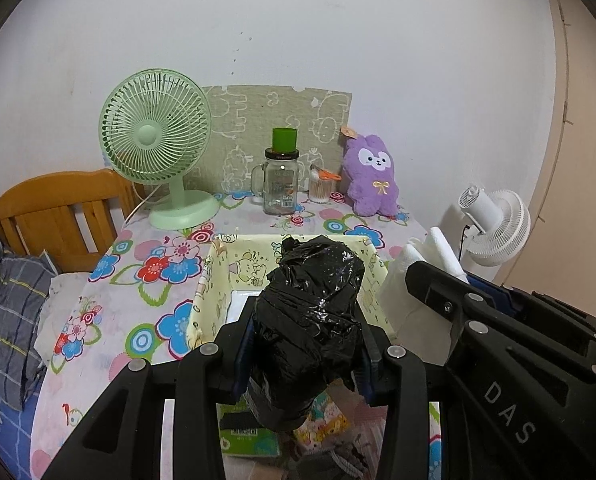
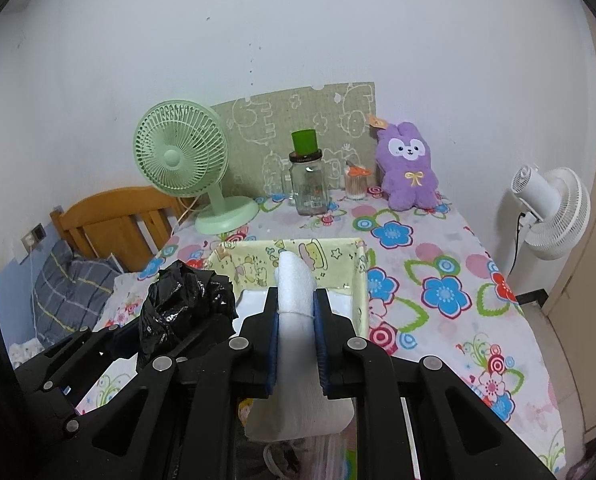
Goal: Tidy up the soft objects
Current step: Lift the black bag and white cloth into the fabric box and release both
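Left wrist view, left to right: green desk fan at upper left on the floral tablecloth, glass mug jar and purple plush rabbit along the back, white fan at right. At lower centre the left gripper is clamped on a crumpled black plastic bag, held over the near edge of the yellow cartoon-print fabric bin. Right wrist view: the same bag sits at lower left, and at centre the right gripper pinches a white folded cloth tight between its blue pads, in front of the bin.

Black bag roll – clamped, white roll – clamped
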{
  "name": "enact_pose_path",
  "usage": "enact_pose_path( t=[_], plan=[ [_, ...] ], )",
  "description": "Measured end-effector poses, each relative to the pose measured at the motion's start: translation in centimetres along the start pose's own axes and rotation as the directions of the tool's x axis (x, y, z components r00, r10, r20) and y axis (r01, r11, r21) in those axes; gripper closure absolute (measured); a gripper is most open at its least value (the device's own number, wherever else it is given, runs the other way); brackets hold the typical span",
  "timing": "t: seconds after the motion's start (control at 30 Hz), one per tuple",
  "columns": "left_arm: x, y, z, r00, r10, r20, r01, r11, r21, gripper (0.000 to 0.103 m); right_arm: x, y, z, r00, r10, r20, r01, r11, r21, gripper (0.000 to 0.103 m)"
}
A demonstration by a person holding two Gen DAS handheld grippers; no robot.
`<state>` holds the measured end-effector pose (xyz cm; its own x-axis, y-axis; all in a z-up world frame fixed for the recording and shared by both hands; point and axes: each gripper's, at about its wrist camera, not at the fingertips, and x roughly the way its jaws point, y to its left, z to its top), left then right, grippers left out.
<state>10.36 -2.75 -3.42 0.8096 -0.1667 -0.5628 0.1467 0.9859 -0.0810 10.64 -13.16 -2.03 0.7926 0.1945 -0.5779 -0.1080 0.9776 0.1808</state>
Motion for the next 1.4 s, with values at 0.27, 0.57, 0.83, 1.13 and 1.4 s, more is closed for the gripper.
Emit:
enact_pose_path(
  t=[0.27, 0.57, 0.83, 1.13, 1.4],
  plan=[
    [2.2, 0.7, 0.9, 1.0, 0.015, -0.014, -0.016, 1.0, -0.012, 0.061, 2.7, -0.1, 1.0, 1.0, 0.006, -0.015, -0.006, 1.0, 0.006, 0.085],
    [4.9, 1.6, 2.1, 0.999, 0.033, -0.023, -0.034, 0.999, -0.023, 0.061, 5.8, -0.2, 2.3, 1.0, 0.006, -0.026, -0.006, 1.0, 0.016, 0.085],
    [7.4, 2.0, 2.8, 0.998, 0.045, -0.042, -0.046, 0.999, -0.022, 0.061, 8.7, -0.7, 2.9, 0.999, -0.003, -0.044, 0.004, 1.0, 0.025, 0.085],
    [10.4, 2.9, 2.9, 0.994, 0.059, -0.088, -0.063, 0.997, -0.037, 0.059, 11.7, -1.0, 3.0, 0.997, -0.009, -0.082, 0.012, 0.999, 0.041, 0.085],
    [12.7, 3.3, 2.5, 0.983, 0.084, -0.161, -0.093, 0.995, -0.048, 0.04, 13.9, -1.3, 2.6, 0.991, -0.01, -0.131, 0.018, 0.998, 0.056, 0.085]
  ],
)
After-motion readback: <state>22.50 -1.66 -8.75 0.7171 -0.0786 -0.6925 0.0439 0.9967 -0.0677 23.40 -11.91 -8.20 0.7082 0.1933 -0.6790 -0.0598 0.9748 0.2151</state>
